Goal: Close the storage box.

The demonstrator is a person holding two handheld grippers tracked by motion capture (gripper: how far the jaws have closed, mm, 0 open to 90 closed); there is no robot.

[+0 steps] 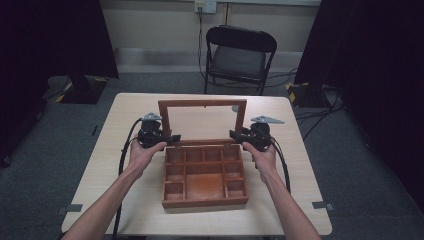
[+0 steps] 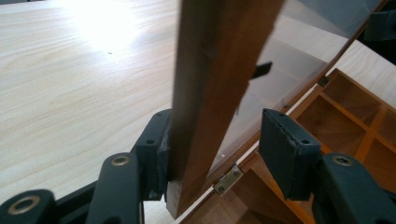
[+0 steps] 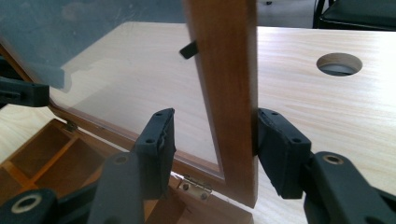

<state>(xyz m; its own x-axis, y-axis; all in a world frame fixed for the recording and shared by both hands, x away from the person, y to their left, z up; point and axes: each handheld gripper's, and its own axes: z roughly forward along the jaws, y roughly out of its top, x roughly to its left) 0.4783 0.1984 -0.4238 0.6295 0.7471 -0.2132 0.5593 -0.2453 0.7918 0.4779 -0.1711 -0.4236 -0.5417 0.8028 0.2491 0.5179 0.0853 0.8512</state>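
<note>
Both grippers straddle the upright glass lid (image 1: pixel 202 103) of the wooden compartment box (image 1: pixel 205 200) mid-table: left gripper (image 2: pixel 212 140) and right gripper (image 3: pixel 212 140) part-open, unclamped. Judged next: swinging it together.

I see a wooden compartment box (image 1: pixel 205 180) lying flat near the middle of the pale table (image 1: pixel 130 115), its partitioned interior open to view and every compartment that I can see empty. Its glazed lid (image 1: pixel 202 122), a brown wooden frame around a clear pane, stands raised almost upright on the far edge. Small brass hinges (image 2: pixel 227 179) join lid to box. In my gripper views each side rail (image 3: pixel 229 93) of the frame rises steeply from the hinge line.
</note>
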